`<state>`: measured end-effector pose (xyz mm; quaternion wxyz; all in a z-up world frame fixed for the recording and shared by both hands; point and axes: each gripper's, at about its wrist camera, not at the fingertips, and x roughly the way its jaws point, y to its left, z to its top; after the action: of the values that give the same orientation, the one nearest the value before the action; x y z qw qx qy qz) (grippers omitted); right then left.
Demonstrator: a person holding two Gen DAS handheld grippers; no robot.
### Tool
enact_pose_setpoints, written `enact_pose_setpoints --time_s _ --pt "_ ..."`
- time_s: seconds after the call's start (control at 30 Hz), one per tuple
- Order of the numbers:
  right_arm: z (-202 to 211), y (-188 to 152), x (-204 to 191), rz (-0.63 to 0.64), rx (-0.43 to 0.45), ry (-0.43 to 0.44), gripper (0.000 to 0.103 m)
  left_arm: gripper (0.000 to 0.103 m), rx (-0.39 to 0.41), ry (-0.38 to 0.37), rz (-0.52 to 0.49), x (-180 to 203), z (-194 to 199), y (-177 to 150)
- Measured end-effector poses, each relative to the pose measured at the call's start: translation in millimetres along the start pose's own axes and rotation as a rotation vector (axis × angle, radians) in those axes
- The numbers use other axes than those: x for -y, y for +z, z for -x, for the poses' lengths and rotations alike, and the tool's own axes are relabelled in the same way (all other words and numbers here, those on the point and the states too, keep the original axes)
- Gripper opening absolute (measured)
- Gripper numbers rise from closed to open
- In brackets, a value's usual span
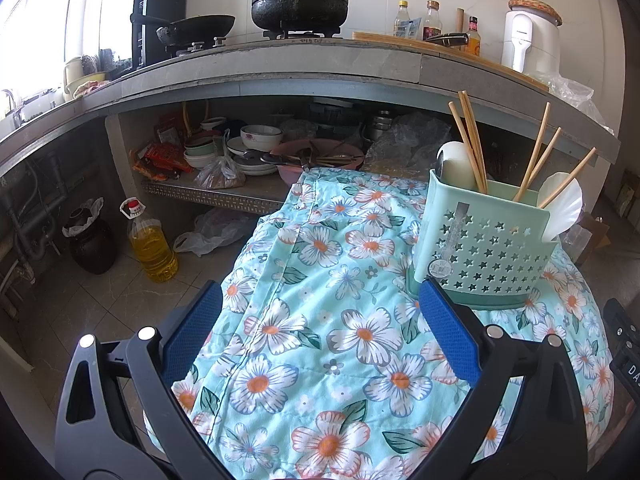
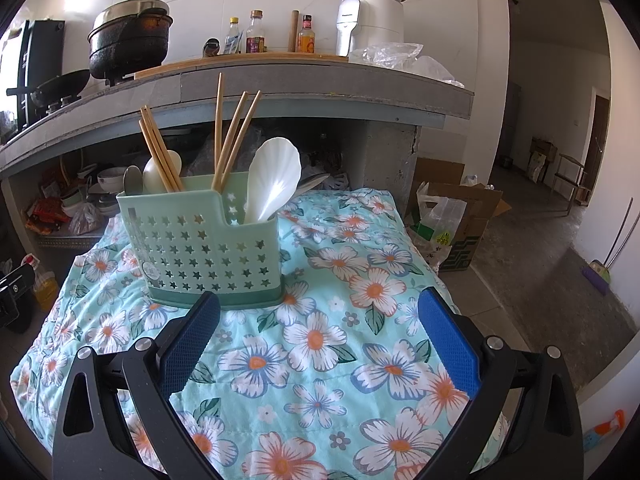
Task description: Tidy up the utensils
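The mint-green utensil caddy [image 2: 208, 248], pierced with star-shaped holes, stands upright on the floral cloth [image 2: 320, 340] that covers the worktop. Its taller left compartment holds a pair of wooden chopsticks [image 2: 160, 156], a white spoon [image 2: 160, 170] and a metal spoon [image 2: 133, 181]; three more chopsticks [image 2: 232, 136] lean out behind the divider, and a white scalloped rice paddle [image 2: 274, 178] stands in the lower right compartment.

In the right wrist view the caddy sits toward the far left part of the cloth, with a wide stretch of bare cloth to its right and in front of it. The cloth's far edge falls away just behind the caddy, and its right edge drops toward the tiled floor near a cardboard box [image 2: 460, 216] and plastic bag [image 2: 434, 216].

The right claw [image 2: 320, 344] is spread wide and holds nothing; its left blue pad [image 2: 188, 344] reaches just in front of the caddy's base, apart from it as far as can be told.

The left claw [image 1: 320, 340] is likewise wide open and empty, over open cloth, with its right pad [image 1: 448, 328] overlapping the caddy's [image 1: 484, 252] lower left corner in view. To its left the cloth edge drops to the floor, where an oil bottle [image 1: 150, 244] and a dark jar [image 1: 92, 244] stand. Beyond runs the grey kitchen counter [image 1: 280, 68] with a shelf of bowls [image 1: 248, 148] beneath.
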<state>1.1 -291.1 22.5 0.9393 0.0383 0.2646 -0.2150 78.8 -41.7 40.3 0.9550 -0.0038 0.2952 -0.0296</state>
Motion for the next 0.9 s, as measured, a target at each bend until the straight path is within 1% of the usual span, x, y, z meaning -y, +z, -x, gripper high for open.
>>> enact_pose_setpoints --time_s 0.57,0.9 --pt "0.8 -0.5 0.4 -0.004 0.000 0.000 0.096 0.095 -0.003 -0.002 0.002 -1.0 -1.1 1.4" --pt "1.3 -0.7 -0.1 -0.006 0.002 0.000 0.096 0.095 -0.010 -0.012 0.005 1.5 -0.7 -3.4"
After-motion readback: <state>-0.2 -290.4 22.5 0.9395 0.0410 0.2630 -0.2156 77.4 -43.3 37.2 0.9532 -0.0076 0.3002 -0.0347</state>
